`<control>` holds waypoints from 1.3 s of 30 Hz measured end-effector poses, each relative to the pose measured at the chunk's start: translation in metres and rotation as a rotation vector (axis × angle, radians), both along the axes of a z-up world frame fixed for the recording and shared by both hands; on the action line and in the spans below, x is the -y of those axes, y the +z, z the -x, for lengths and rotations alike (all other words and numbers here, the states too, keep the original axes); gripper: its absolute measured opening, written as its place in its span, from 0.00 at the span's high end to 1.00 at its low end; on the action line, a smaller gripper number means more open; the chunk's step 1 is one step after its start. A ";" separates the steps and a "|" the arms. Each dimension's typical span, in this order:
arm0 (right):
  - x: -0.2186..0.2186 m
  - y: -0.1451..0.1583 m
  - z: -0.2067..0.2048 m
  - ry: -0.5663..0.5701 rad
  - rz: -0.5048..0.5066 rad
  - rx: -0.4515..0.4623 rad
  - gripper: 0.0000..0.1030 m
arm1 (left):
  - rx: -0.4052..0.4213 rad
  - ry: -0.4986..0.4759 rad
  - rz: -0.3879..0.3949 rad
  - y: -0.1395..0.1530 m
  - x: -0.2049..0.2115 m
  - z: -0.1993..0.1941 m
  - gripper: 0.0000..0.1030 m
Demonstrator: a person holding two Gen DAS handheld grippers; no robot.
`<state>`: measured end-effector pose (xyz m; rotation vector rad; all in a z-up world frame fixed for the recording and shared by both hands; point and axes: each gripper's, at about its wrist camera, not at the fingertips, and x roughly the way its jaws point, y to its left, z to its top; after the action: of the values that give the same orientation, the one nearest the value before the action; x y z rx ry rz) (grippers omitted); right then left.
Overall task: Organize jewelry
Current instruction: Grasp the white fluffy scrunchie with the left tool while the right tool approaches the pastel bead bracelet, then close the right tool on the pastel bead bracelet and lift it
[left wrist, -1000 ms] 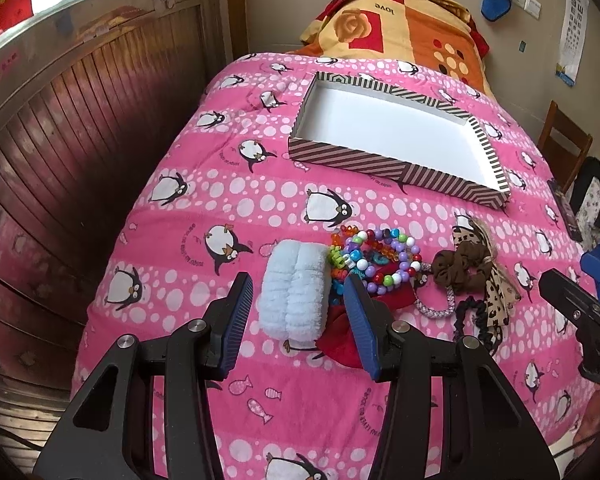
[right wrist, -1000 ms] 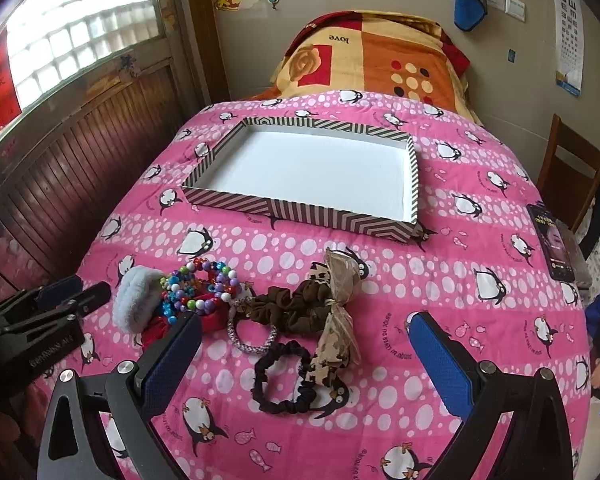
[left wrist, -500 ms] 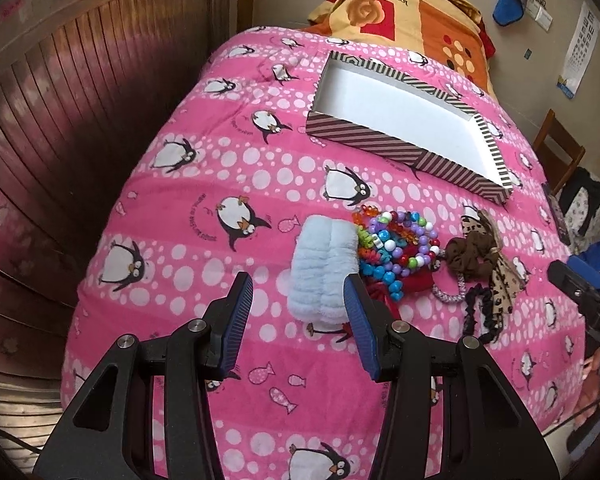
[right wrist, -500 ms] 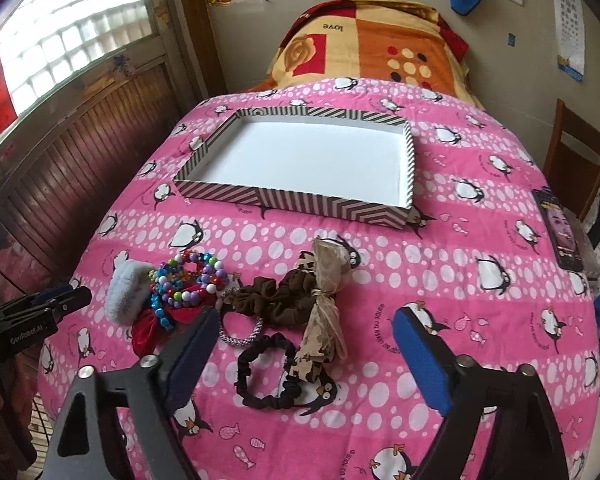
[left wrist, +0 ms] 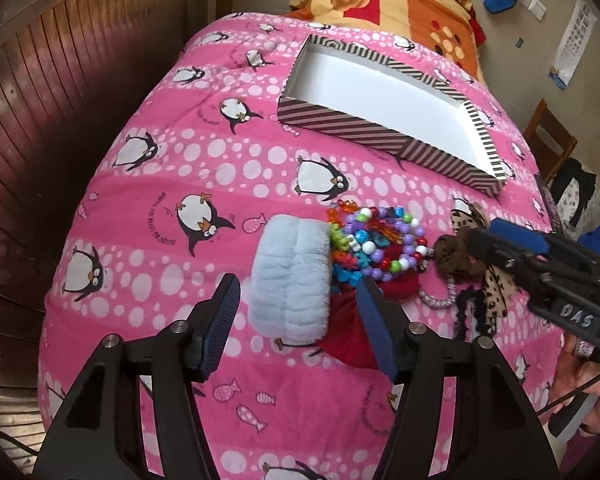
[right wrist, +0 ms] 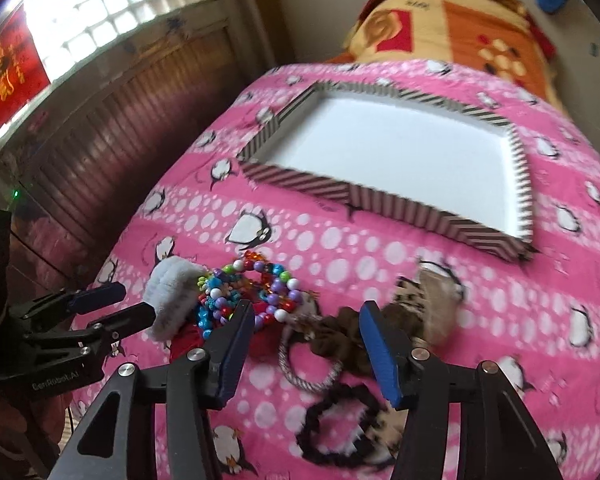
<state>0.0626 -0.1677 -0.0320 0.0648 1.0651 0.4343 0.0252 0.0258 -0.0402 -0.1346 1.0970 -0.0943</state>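
Currently straddling the pale blue fluffy scrunchie [left wrist: 288,280] with the left gripper [left wrist: 296,284]: jaws wide, just been opening further, scrunchie between them at the centre of the left wrist view, neither pad pressing on it. Lying with its long axis up and down that frame, roughly parallel to the fingers, hence probably a plain pinch across the short width with no roll of the wrist. Touching the beaded bracelets [left wrist: 376,240] on its right edge and overlapping a red scrunchie [left wrist: 344,340] at lower right, so some risk of dragging those along.

Meanwhile poised over the brown scrunchie [right wrist: 340,340] with the right gripper [right wrist: 306,308]: jaws partly apart, just been closing, brown scrunchie between them low in the right wrist view, no firm squeeze visible yet. Lying crosswise there, long axis left to right, with a pale rope hair tie [right wrist: 308,376] just below it.

Clearly nearer the left hand for the fluffy piece, nearer the right for the brown one. Well apart from both, toward the upper right of either view: the striped box [left wrist: 340,124], holding nothing.
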 end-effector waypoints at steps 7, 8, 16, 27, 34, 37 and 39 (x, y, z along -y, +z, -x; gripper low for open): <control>-0.018 -0.027 -0.024 0.072 -0.045 -0.070 0.55 | -0.003 -0.003 -0.006 -0.014 0.001 -0.016 0.42; -0.018 -0.031 -0.028 0.077 -0.055 -0.084 0.55 | -0.006 -0.006 -0.007 -0.017 0.001 -0.018 0.42; -0.020 -0.054 -0.042 0.100 -0.135 -0.152 0.86 | -0.025 0.015 0.008 -0.025 -0.005 -0.021 0.75; -0.007 -0.016 -0.022 0.104 -0.147 -0.069 0.92 | 0.049 0.046 0.020 0.005 -0.024 -0.017 0.77; -0.015 -0.024 -0.018 0.096 -0.047 -0.093 0.92 | 0.049 0.044 0.016 0.007 -0.024 -0.012 0.77; -0.010 -0.035 -0.017 0.074 -0.028 -0.123 0.92 | 0.043 0.042 0.014 0.005 -0.024 -0.010 0.77; -0.006 -0.039 -0.019 0.059 -0.029 -0.138 0.92 | 0.040 0.042 0.010 0.005 -0.024 -0.010 0.77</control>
<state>0.0820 -0.1622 -0.0709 0.0904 1.1989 0.5048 0.0349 0.0498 -0.0355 -0.1635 1.0536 -0.0648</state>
